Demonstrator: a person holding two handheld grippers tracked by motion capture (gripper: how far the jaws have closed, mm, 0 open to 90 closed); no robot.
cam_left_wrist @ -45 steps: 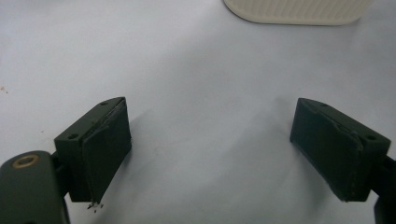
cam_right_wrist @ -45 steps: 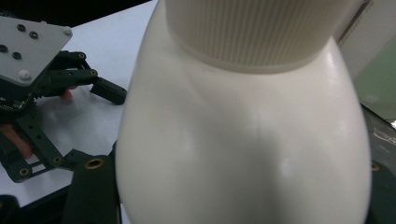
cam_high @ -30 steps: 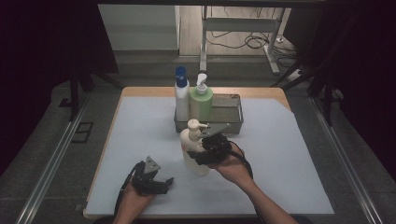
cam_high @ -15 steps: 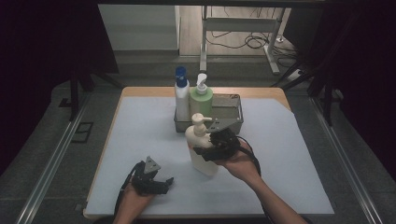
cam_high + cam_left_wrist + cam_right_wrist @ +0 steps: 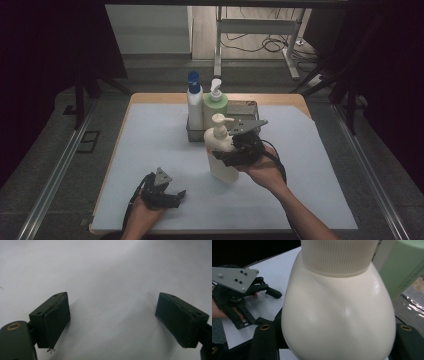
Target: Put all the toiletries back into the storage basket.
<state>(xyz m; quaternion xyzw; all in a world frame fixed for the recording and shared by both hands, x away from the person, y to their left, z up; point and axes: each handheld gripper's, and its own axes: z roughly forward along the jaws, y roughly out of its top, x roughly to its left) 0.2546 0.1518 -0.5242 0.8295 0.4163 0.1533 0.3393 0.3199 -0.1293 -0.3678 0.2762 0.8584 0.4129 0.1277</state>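
In the metal tray (image 5: 248, 106), blue-capped bottle (image 5: 194, 106) beside green pump bottle (image 5: 215, 109).

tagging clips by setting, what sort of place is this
Probably a lab or recording workspace, not a home: a white-covered table ringed by dark curtains, loose cables on the floor behind it, and pump bottles staged in a metal tray.

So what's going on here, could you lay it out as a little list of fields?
Setting: white table top
Right gripper: clamped around a cream pump bottle
Bottle's place: just in front of the metal tray
Already in tray: blue-capped bottle, green pump bottle
Left gripper: jaws open, holding nothing, resting low at the table's near edge
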